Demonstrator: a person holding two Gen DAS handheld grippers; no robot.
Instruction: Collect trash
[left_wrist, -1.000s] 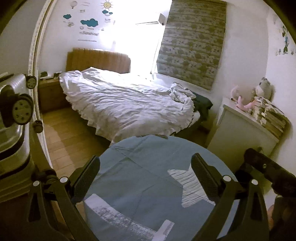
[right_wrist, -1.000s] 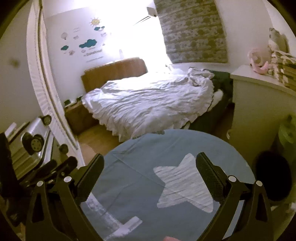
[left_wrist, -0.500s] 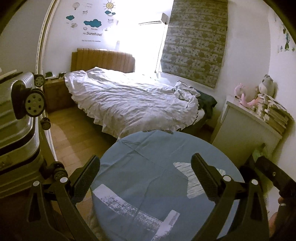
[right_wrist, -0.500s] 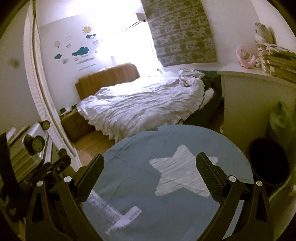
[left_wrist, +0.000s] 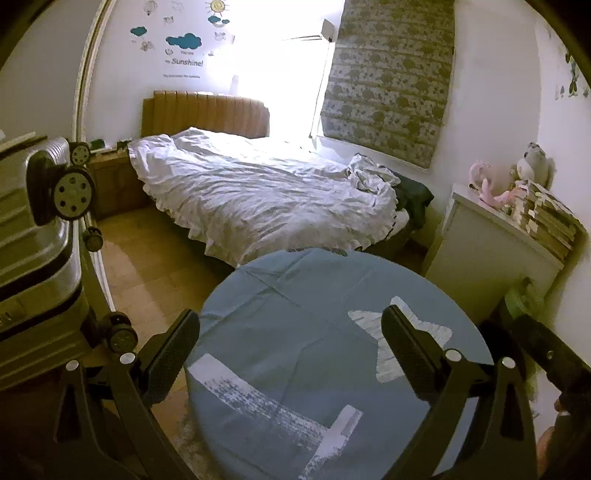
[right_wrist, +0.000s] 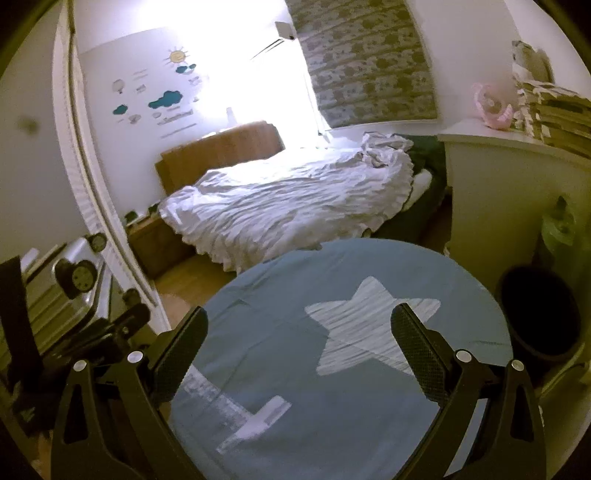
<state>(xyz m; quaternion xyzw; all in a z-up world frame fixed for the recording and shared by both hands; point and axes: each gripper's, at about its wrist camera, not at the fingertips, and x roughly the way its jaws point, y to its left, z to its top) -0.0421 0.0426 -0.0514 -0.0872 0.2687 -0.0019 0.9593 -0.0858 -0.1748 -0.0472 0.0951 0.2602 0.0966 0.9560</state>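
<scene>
Both grippers hover open and empty over a round table with a blue star-print cloth (left_wrist: 295, 314) (right_wrist: 277, 314). My left gripper (left_wrist: 291, 350) has its jaws wide apart; my right gripper (right_wrist: 299, 347) too. A dark round trash bin (right_wrist: 539, 317) stands on the floor right of the table, below a green bag (right_wrist: 559, 225). The right gripper's dark body (left_wrist: 546, 354) shows at the right edge of the left wrist view, the left one (right_wrist: 110, 332) at the left of the right wrist view. I see no loose trash on the cloth.
A bed with a rumpled white duvet (left_wrist: 258, 192) lies beyond the table. A silver suitcase (left_wrist: 33, 236) stands at the left by a white door frame. A white cabinet (left_wrist: 491, 251) with stacked books and plush toys is at the right. The floor is wood.
Both views have shifted a little: the table and bed sit further right in the left wrist view, and the bin has come into clear view at the right. Both grippers stay open.
</scene>
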